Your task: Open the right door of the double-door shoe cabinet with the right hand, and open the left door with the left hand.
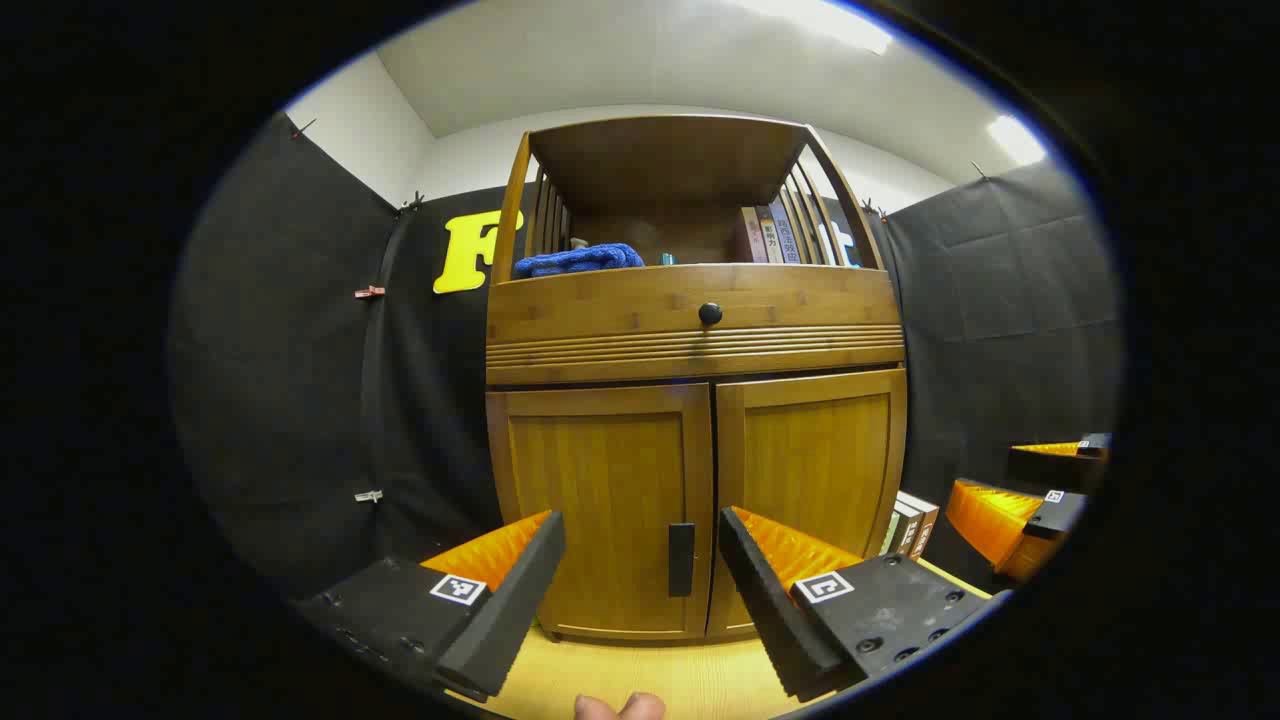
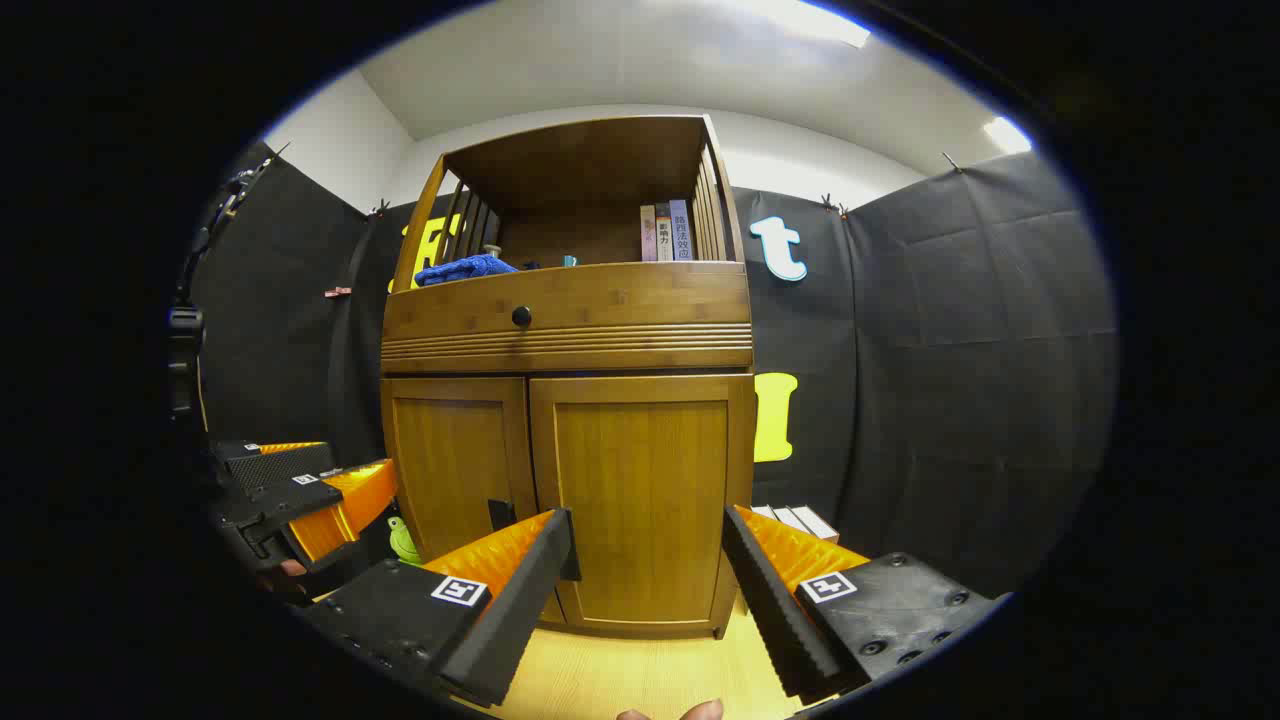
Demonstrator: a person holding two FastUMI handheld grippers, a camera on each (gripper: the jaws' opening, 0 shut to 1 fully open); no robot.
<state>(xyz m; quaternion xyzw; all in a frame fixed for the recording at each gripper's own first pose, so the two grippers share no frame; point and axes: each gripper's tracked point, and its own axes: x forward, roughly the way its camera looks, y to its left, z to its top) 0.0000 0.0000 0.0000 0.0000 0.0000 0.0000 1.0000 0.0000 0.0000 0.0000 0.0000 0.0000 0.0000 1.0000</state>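
- A wooden shoe cabinet stands on a pale wooden floor, against a black cloth wall.
- Its two lower doors are both closed: the left door and the right door meet at a centre seam.
- In the left gripper view a dark vertical handle sits on the left door's inner edge, low down, beside the seam.
- Above the doors is a drawer front with a round black knob.
- Above the drawer is an open shelf holding a folded blue cloth on the left and a few upright books on the right.
- The left gripper hovers in front of the doors with its fingers spread wide apart; the handle shows in the gap between them, farther off, not touched.
- In the right gripper view, the right gripper hovers before the right door, its fingers likewise spread wide and holding nothing.
- The same view shows the left door to the left and the left gripper at the far left edge (how its jaws stand is hard to judge there).
- In the left gripper view, the right gripper shows at the right edge.
- Small boxes lie on the floor just right of the cabinet.
- A small green object lies near the cabinet's left foot, too small to identify.
- Fingertips of the holding hand show at the bottom edge.
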